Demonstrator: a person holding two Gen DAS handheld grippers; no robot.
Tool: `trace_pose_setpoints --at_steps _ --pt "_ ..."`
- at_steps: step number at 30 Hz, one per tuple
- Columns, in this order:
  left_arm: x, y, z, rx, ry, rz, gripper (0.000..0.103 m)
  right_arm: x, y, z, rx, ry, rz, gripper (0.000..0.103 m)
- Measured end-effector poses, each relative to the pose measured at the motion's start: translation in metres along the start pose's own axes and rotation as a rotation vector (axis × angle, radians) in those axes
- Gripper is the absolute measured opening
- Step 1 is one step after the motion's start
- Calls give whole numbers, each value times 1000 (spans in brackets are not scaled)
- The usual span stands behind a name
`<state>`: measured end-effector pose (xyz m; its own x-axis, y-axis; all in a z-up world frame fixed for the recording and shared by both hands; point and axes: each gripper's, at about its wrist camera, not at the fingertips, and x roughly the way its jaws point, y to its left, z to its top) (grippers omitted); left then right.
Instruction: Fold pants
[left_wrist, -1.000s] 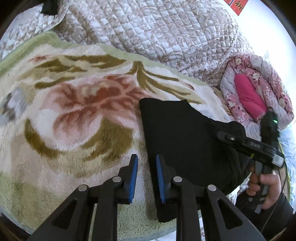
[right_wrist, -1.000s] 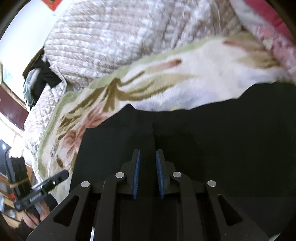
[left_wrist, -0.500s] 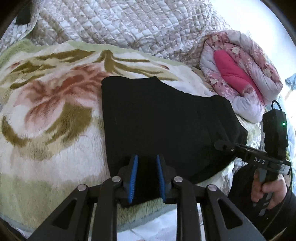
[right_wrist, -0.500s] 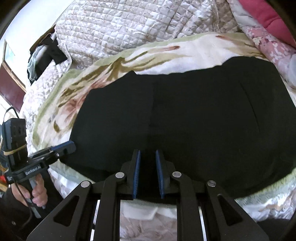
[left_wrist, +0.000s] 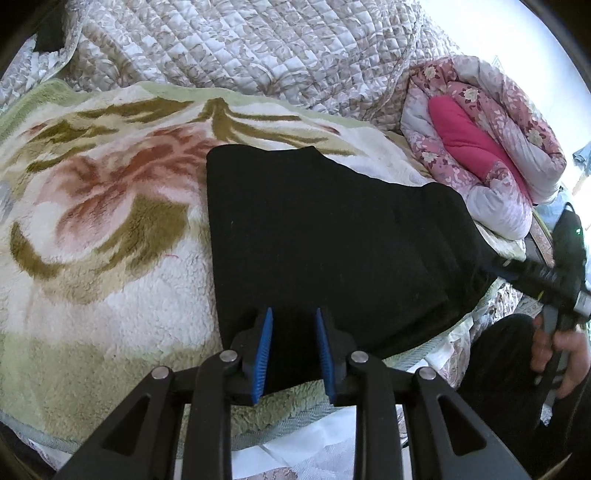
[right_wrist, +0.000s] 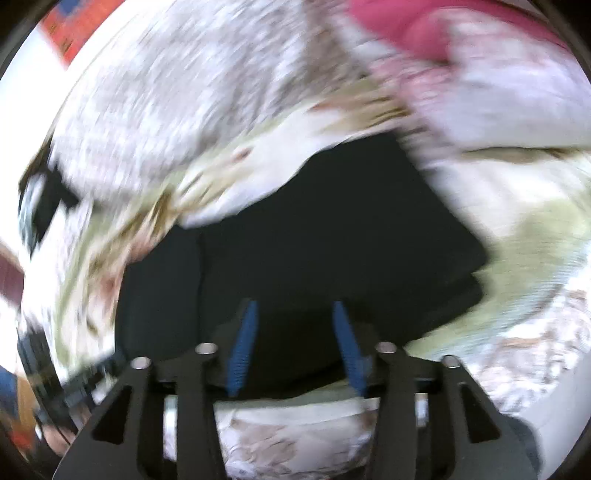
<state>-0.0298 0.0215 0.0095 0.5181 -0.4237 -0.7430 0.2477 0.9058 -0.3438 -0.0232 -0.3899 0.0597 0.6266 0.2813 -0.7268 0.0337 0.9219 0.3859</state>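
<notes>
So the black pants (left_wrist: 332, 236), one pair, lie folded on the floral blanket (left_wrist: 92, 240), long axis running from my left side across to my right. My left gripper (left_wrist: 293, 350) sits over the near hem at the left end, jaws slightly apart, fabric between them; can't tell if it's actually pinched. My right gripper (right_wrist: 293, 345) has just been opening, jaws apart over the near right edge, clamping nothing. Two grippers, left's nearer a grab.
</notes>
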Motion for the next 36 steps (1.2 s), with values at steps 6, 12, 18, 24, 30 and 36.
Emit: trace_pose_setpoints --at_steps 6,12,18,24,30,36 --pt "1 -3 1 3 6 9 31 -28 -54 10 272 -66 -12 54" --pt "1 -7 2 19 17 25 34 -16 -85 5 506 -5 12 54" --pt "1 -7 2 19 19 27 35 3 -96 1 584 42 59 55" --pt "2 -7 3 21 20 28 35 -2 -98 5 615 -43 82 56" --pt "3 -9 3 22 21 33 38 13 -86 6 552 -25 73 55" --pt "4 -17 8 39 42 86 40 15 -78 19 482 -54 74 26"
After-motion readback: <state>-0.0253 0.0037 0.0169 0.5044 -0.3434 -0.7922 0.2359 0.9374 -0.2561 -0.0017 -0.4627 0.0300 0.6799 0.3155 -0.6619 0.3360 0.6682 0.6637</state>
